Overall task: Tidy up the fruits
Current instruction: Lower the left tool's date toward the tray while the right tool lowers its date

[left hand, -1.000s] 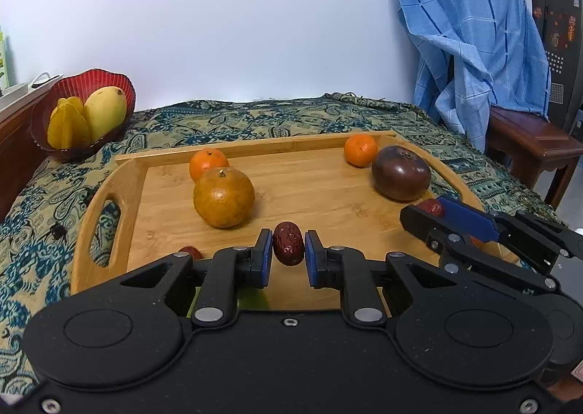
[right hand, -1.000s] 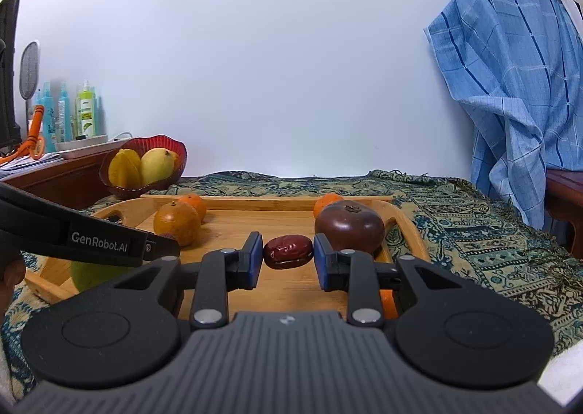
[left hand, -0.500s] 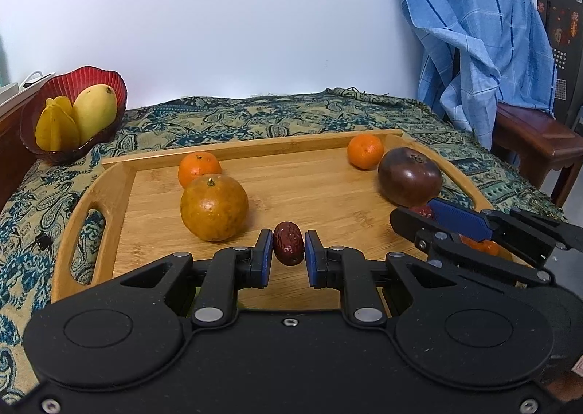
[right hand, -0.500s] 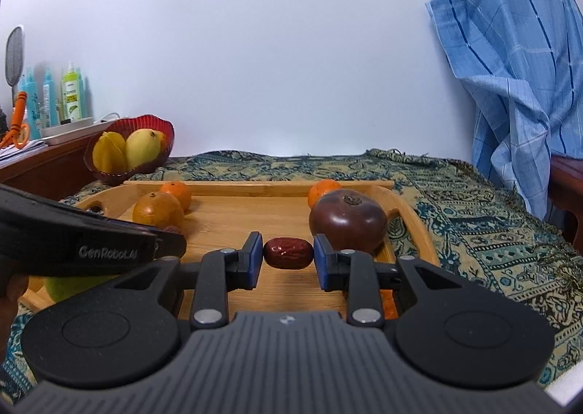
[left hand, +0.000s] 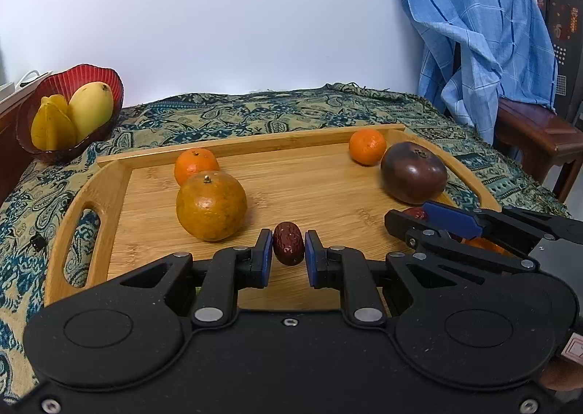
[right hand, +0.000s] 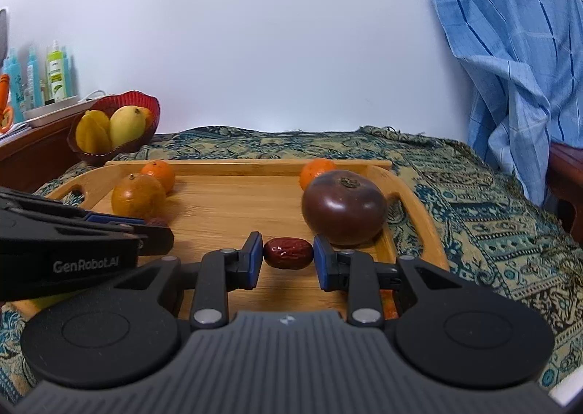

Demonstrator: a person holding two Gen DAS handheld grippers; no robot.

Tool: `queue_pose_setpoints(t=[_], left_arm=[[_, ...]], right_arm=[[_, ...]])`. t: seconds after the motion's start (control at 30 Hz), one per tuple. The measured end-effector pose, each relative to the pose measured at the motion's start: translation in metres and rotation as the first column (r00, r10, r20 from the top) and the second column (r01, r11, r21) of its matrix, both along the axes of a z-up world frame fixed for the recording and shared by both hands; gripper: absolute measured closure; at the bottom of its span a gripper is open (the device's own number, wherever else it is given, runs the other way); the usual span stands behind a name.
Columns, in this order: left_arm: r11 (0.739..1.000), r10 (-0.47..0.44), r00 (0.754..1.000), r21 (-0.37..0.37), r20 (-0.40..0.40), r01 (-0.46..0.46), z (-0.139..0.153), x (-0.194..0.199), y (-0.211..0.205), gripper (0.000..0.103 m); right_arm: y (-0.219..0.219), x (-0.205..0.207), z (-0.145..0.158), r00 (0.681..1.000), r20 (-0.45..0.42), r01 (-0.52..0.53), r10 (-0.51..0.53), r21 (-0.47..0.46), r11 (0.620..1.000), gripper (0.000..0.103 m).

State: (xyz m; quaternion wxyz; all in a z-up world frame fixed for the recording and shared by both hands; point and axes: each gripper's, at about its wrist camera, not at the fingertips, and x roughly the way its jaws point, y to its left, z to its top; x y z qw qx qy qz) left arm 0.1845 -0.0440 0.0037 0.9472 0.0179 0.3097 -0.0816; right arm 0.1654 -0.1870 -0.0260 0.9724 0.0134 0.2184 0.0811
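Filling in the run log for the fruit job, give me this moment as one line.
left gripper: shut on red date | right gripper: shut on second red date | both over wooden tray

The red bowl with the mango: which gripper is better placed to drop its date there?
Probably the left gripper: the red bowl lies on its side, while the right gripper would have to cross over.

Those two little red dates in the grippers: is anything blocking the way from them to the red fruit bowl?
Partly. From the left gripper and its date, the big orange and a tangerine sit roughly toward the red bowl, and the tray rim lies between. Lifting over them looks feasible.
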Motion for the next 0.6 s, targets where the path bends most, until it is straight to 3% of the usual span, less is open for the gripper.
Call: queue_pose_setpoints(t=[0.6], left_arm=[[1.000, -0.001, 1.000, 0.006, 0.003, 0.001, -0.0027, 0.0030, -0.0018, 0.085]], right_arm=[[-0.0001, 0.0021, -0.0019, 1.000, -0.014, -0.002, 0.002, 0.000, 1.000, 0.066]])
